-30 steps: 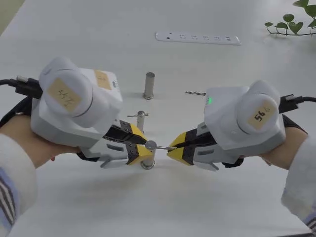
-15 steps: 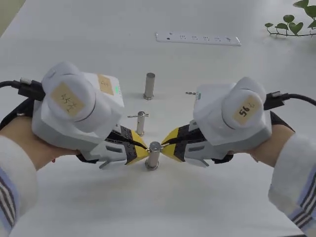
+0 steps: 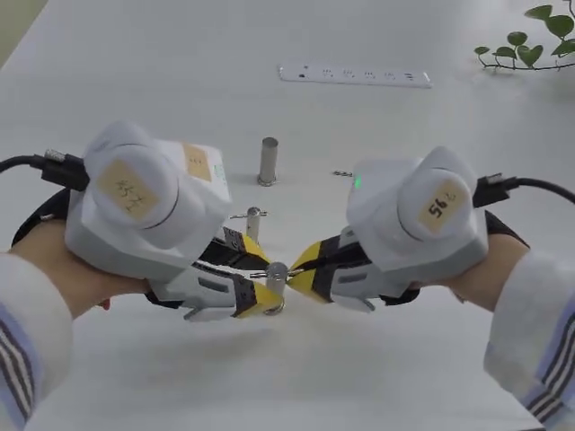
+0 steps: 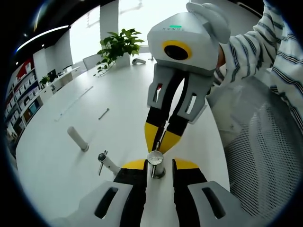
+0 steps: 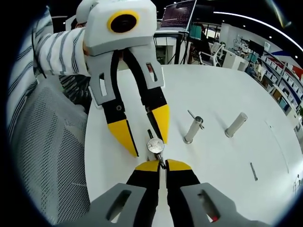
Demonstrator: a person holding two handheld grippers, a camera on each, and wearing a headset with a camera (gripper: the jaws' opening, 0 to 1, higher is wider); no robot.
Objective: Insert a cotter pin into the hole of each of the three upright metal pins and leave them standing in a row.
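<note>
Right gripper view: the right gripper is pinched almost fully closed on a thin cotter pin.
Held pin's reach: the cotter pin runs from the yellow tips to the head of the near pin, and a short dark end shows past the head on the other side.
Left gripper: its jaws are spread, 1 on each side of the near pin's shaft, with a sliver of gap on both sides. It grips nothing.
Near pin's place: it stands upright on the white table, between the tips of the 2 grippers.
Middle pin: it stands upright just behind the near pin, with a second cotter pin crosswise through its top.
Far pin: it stands upright farther behind the near pin. The 3 form a rough row.
Loose cotter pin: it lies flat behind and to the right of the near pin.
Power strip: white, well beyond the near pin.
Plant: far beyond the near pin, to its right.
</note>
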